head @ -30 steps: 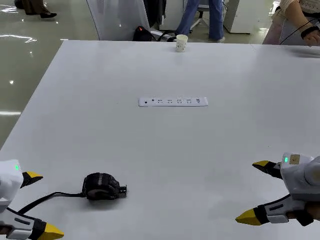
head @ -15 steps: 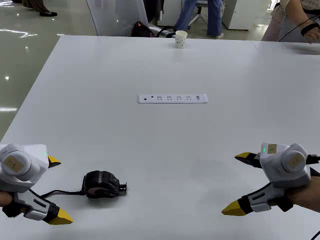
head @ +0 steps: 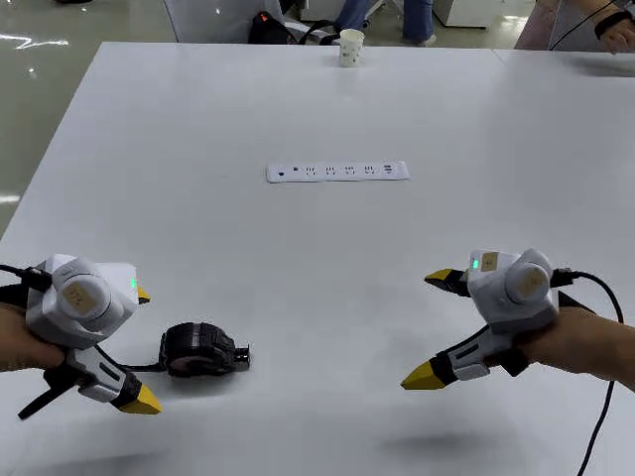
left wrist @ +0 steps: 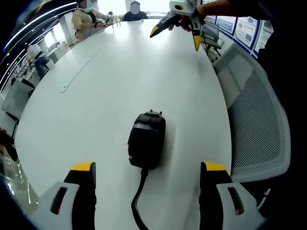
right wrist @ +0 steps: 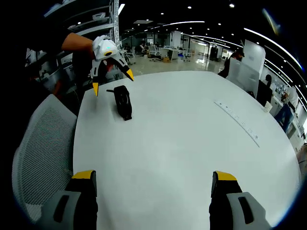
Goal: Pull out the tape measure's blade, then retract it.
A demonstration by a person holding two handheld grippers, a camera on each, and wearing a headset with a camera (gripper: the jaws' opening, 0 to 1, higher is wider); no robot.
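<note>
It seems the reaching step: the tape measure [head: 201, 349] lies untouched on the counter [head: 317, 258] just ahead of the wide-apart left gripper [head: 143, 349], which should next clamp its case, while the right gripper [head: 425, 327], also spread, waits well apart.

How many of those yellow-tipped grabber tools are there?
2. The left gripper is at the table's near left, jaws open toward the black tape measure; the right gripper is over the near right side, jaws open, holding nothing.
</note>
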